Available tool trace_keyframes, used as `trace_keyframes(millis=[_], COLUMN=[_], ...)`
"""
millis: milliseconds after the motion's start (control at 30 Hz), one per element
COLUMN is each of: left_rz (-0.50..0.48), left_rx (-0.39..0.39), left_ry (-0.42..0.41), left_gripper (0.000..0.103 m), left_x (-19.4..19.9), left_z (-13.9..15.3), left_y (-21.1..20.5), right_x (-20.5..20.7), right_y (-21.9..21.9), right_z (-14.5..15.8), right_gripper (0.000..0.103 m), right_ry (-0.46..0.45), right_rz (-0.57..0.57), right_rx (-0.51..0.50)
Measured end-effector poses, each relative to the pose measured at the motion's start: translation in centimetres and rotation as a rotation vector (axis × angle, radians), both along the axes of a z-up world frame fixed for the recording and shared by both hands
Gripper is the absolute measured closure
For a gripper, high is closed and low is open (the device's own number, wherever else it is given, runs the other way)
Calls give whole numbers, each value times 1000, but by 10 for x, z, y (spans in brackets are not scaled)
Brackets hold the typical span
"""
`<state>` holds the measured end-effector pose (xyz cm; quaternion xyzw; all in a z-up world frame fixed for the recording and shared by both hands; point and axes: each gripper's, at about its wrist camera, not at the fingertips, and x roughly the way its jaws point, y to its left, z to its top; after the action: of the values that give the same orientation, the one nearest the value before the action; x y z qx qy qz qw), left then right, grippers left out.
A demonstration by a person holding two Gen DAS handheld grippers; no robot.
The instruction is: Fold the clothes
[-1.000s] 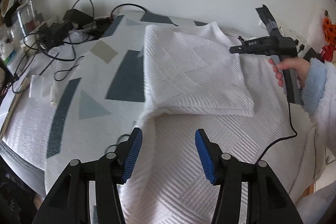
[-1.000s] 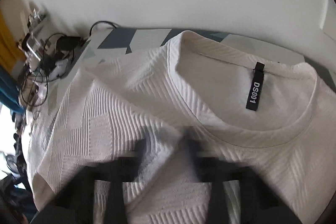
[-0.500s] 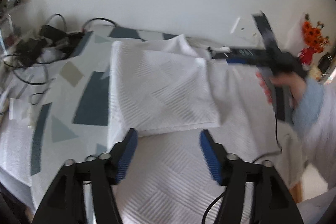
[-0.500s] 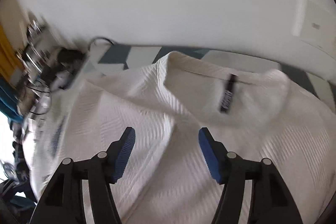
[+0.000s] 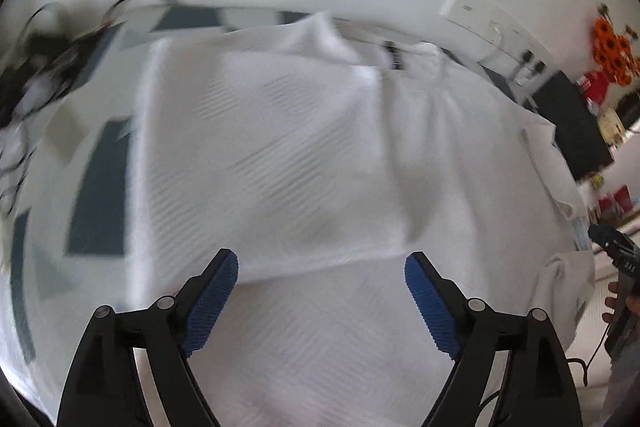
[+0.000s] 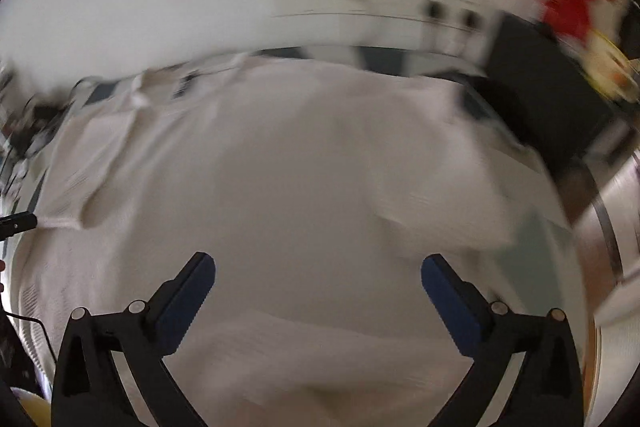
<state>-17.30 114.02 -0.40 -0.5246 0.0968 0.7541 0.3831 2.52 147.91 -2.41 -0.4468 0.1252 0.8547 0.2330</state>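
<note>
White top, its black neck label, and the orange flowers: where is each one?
white top [image 5: 280,155]: left wrist view, on the folded-over panel.
black neck label [image 5: 394,55]: left wrist view, on the label's middle.
orange flowers [image 5: 612,45]: left wrist view, on the blooms.

Shirt [image 5: 280,155]: white ribbed cloth, matt. Gripper pads [image 5: 430,301]: blue knurled rubber. Gripper arms [image 5: 116,355]: black matt plastic.

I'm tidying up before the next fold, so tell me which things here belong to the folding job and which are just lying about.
Part of the job:
- white textured shirt, one side already folded over
- left gripper, open, nothing between its pads
- right gripper, open, nothing between its pads

Just lying about:
- tangle of black cables
- orange flowers
- patterned table cover
</note>
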Motion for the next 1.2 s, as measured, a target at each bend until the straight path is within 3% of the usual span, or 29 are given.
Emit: trace_keyframes(millis=[167,300,367,600,700,867,1033,1067,1100,1167,1200], left_rz=[-156,-219,-235,-296,-323,-364,-404,-411,-418,-429,-433], left_rx=[34,94,108,113,112,104,98,93,81,53,47], left_ry=[-63,-189,-225,-215,-182,-212,-212,-207,-196,-169,-158], left_gripper=[17,17,17,17,17,17,28,36,50,64,65], left_x=[26,46,53,58,54,47,54,56,59,62,63], left_z=[4,-3,-6,-17,-24,-39,-44,-44,-44,-45,-45], left_y=[104,188,226,335,363,398,411,412,412,414,414], right_x=[9,10,9,-10,-14,-9,-7,-7,-8,-8,-9], right_y=[31,50,56,57,63,64,66,67,66,65,64], right_z=[-15,-28,-35,-55,-61,-67,-63,-62,-60,-58,-57], right_gripper=[0,0,0,4,16,18,24,24,25,26,26], right_ry=[-111,-173,-185,-173,-149,-154,-131,-129,-125,-117,-115], right_rz=[-53,-22,25,161,183,199,221,225,231,243,249], right_rx=[162,278,286,332,284,289,318,330,341,365,382])
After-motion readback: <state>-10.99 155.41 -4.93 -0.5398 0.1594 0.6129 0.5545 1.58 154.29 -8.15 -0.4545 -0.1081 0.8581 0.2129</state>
